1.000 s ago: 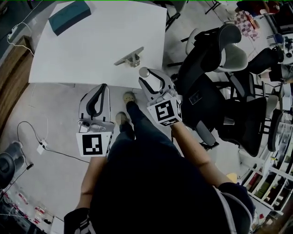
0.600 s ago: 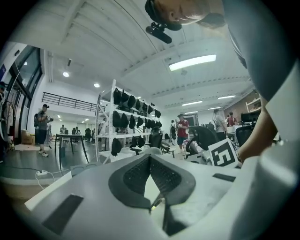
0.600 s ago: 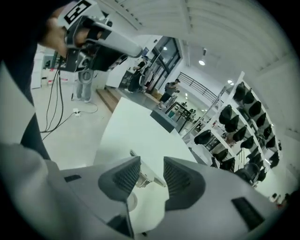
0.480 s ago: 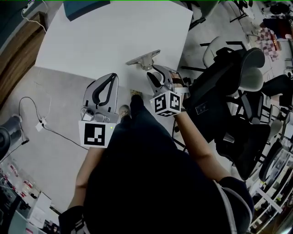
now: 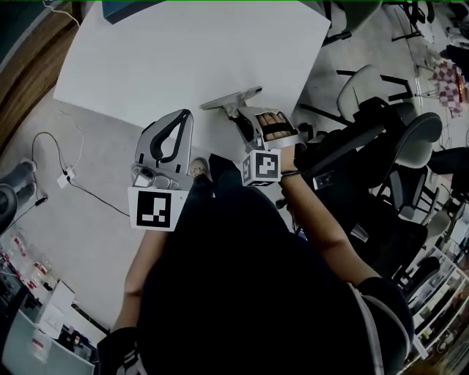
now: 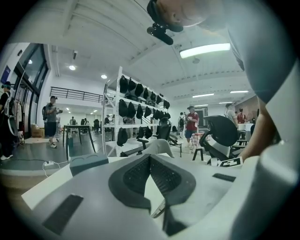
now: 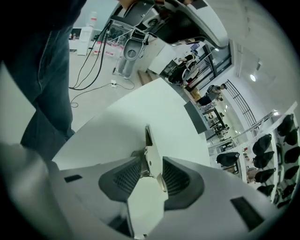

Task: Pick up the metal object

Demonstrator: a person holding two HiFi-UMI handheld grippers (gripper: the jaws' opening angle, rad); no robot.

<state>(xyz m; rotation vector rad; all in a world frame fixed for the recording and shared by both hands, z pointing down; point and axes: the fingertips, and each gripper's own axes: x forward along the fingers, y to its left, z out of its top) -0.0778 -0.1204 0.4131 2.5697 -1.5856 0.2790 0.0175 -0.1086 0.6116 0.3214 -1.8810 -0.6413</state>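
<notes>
The metal object (image 5: 233, 97), a flat grey plate on a small stand, sits on the white table (image 5: 183, 51) near its front right corner. My right gripper (image 5: 245, 117) reaches over the table edge to it. In the right gripper view the metal object (image 7: 152, 161) stands upright between the ribbed pads of the right gripper (image 7: 151, 176); the jaws are closing, with thin gaps still showing at the pads. My left gripper (image 5: 176, 117) hovers at the table's front edge, left of the object. In its own view the left gripper (image 6: 150, 173) is open and holds nothing.
A teal box (image 5: 128, 7) lies at the table's far left corner. Black and white office chairs (image 5: 381, 146) crowd the right side. A cable with a plug (image 5: 58, 179) runs over the floor at the left. The person's legs stand against the table edge.
The right gripper has moved forward from the table edge to the metal object, which now sits between its jaws. The left gripper has come up closer to the table edge.
</notes>
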